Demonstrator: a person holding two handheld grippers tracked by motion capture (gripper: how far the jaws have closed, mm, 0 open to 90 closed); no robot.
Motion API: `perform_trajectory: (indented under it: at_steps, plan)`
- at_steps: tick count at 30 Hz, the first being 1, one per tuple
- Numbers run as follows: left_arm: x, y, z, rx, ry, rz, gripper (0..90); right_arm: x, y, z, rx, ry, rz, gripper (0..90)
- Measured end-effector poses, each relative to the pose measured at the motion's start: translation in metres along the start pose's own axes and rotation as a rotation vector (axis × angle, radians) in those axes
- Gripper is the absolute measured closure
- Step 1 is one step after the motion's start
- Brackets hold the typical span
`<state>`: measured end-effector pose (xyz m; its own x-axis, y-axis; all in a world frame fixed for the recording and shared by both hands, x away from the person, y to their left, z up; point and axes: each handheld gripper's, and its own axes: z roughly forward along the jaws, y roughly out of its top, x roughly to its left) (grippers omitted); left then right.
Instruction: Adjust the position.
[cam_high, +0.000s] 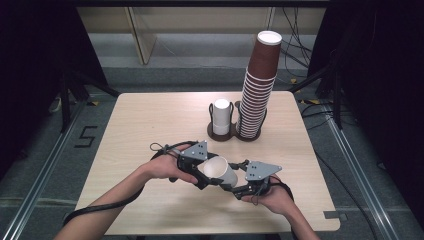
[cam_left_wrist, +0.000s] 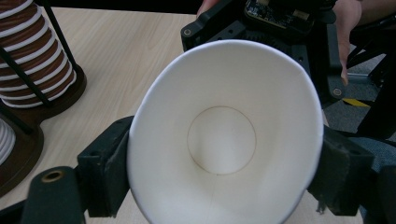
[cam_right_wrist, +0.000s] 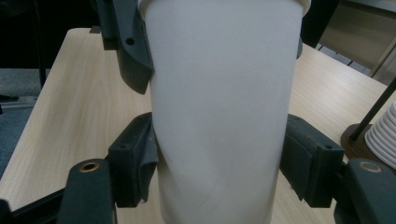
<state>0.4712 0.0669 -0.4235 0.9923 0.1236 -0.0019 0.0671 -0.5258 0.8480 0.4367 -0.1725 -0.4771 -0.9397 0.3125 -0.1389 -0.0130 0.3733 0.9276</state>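
Observation:
A white paper cup is held on its side above the near part of the wooden table, between both grippers. My left gripper is shut on its rim end; in the left gripper view its pads press the mouth of the cup into an oval. From the other side, my right gripper is shut on the cup's body; in the right gripper view its pads dent the wall of the cup. The left gripper's jaw sits near the rim.
A tall stack of brown cups stands in a round wire holder at the table's far middle. Beside it a short stack of white cups sits in a matching holder. Cables trail from both grippers over the table.

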Motion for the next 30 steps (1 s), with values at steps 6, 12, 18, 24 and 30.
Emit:
perform_trajectory:
  at_steps: [6, 12, 18, 24, 30]
  plan:
    - [-0.001, -0.001, 0.000, -0.011, -0.009, 0.007, 21.5, 0.002, 0.000, 0.002, 0.004, 0.006, 0.013, 33.7]
    - [-0.004, 0.004, -0.003, -0.012, 0.001, 0.036, 24.2, 0.002, 0.001, 0.002, -0.005, 0.012, 0.025, 33.6]
    - [-0.008, 0.003, -0.004, -0.019, 0.041, 0.033, 24.5, 0.002, 0.000, 0.004, 0.024, -0.001, 0.052, 24.0]
    - [-0.007, 0.001, -0.012, 0.003, 0.169, -0.006, 24.2, 0.000, -0.006, 0.002, 0.062, -0.063, 0.099, 15.9]
    - [-0.004, -0.007, -0.025, 0.044, 0.297, -0.083, 23.7, -0.002, -0.011, -0.008, 0.060, -0.137, 0.172, 16.0]
